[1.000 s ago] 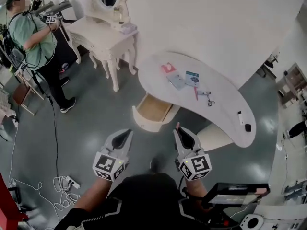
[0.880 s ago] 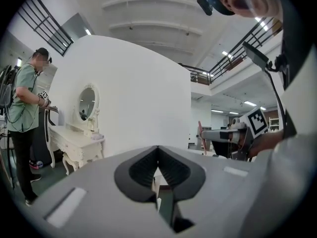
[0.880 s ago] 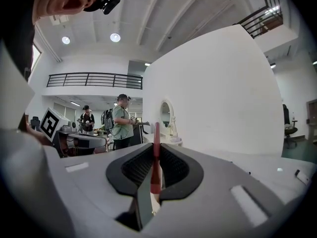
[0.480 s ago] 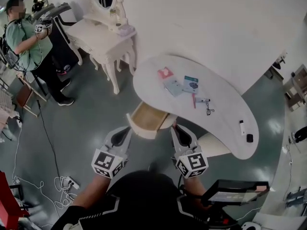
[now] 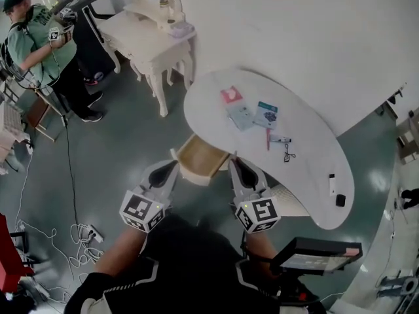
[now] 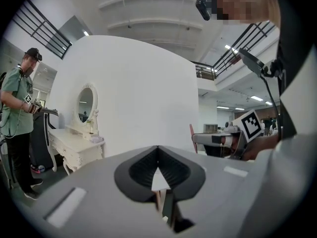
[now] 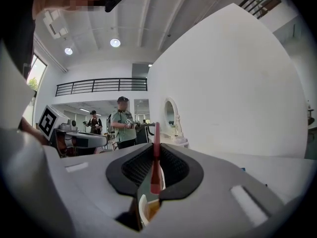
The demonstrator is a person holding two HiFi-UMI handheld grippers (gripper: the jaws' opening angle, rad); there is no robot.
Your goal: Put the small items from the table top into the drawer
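I have the left tool [image 5: 168, 170] with its jaws pressed together and nothing between them; its own camera shows the dark pads meeting at a point [image 6: 157, 150]. The right tool [image 5: 236, 163] is clamped on a slim red stick [image 7: 157, 133], which stands upright in the pinch and pokes out past the jaw tips [image 7: 156, 148].

From the head view both tools point toward 12 o'clock, side by side and apart. The drawer [image 5: 198, 156] hangs open under the near edge of the bench [image 5: 308, 165], showing a wooden inside, and it sits between the two tool tips. The right tip is just beside the drawer's right corner, and through the right jaws I see the drawer's rim below.

On the bench top, at about 12 to 1 o'clock from the right tool, lie a pink card [image 5: 230, 95] and two packets [image 5: 241, 116] side by side. Near them are a red pen [image 5: 268, 138] and a small dark item I cannot identify. Farther out at 3 o'clock are a white stick [image 5: 331, 184] and a black block [image 5: 340, 200].

At 11 o'clock stand a dressing table [image 5: 145, 41] and a person [image 5: 36, 41].
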